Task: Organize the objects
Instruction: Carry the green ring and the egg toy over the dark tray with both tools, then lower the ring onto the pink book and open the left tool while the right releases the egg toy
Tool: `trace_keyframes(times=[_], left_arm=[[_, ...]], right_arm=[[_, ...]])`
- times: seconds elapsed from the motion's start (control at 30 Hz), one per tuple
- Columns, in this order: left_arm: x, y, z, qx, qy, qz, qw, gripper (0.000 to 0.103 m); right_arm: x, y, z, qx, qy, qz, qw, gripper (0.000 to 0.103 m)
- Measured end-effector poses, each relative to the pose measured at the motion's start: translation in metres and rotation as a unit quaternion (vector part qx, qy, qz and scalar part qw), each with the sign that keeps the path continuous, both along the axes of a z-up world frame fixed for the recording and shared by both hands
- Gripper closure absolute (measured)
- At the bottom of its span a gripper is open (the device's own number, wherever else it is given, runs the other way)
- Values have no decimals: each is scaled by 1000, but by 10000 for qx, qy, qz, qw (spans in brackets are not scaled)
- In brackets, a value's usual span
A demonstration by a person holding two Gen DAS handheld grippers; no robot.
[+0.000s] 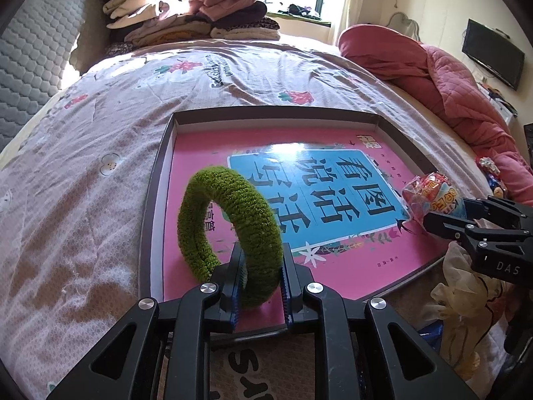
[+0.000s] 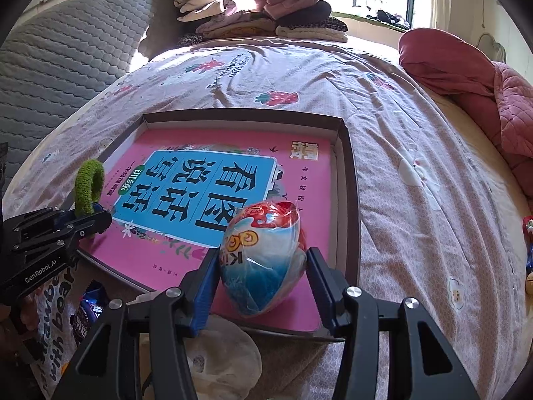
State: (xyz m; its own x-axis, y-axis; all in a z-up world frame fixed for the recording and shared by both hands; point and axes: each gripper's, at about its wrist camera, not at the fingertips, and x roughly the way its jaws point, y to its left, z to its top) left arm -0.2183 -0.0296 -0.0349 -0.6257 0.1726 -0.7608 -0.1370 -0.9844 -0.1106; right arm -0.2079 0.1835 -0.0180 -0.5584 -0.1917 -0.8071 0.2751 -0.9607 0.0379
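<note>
Left tongs [image 1: 261, 276] clamp an upright green yarn ring [image 1: 230, 230]; right tongs [image 2: 263, 280], marked "DAS", clamp a wrapped egg [image 2: 263, 260] pointing away, above the pink book [image 2: 299, 180].

The shallow box [image 2: 351, 180] holds only the flat pink book [image 2: 299, 180], so its middle lies open. Bare bedspread [image 1: 100, 153] spreads at nine and twelve o'clock. Folded clothes [image 1: 186, 10] block far twelve; a red quilt [image 1: 443, 76] crowds two.

Ahead of you: a bed under a floral sheet [image 1: 233, 76], folded clothes [image 1: 186, 10] stacked beyond, a red quilt [image 1: 443, 76] bunched right, a wall television [image 1: 493, 53].
</note>
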Motion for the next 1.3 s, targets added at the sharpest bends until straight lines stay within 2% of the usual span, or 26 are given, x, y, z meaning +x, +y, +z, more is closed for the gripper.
trace_keyframes(times=[0.27, 0.3, 0.37, 0.4, 0.43, 0.87, 1.3], left_arm=[[-1, 0, -1, -72, -21, 35, 10000, 73], [-1, 1, -1, -76, -18, 19, 10000, 70], [0, 2, 0, -115, -5, 11, 9999, 53], [0, 2, 1, -105, -7, 24, 9999, 40], [0, 1, 1, -82, -12, 29, 10000, 38], [3, 0, 10, 20, 25, 71, 10000, 33], [28, 9, 47, 154, 333, -70, 9993, 30]], right_arm=[[-2, 6, 1, -89, -49, -121, 9999, 51], [-2, 6, 2, -89, -19, -142, 9999, 51], [-2, 7, 4, -58, 21, -175, 9998, 47], [-1, 8, 5, -47, 46, -202, 9998, 45], [-1, 8, 6, -55, 70, -220, 9997, 42], [5, 14, 30, -83, 483, -342, 9982, 38], [28, 7, 58, -170, 909, -216, 9955, 38]])
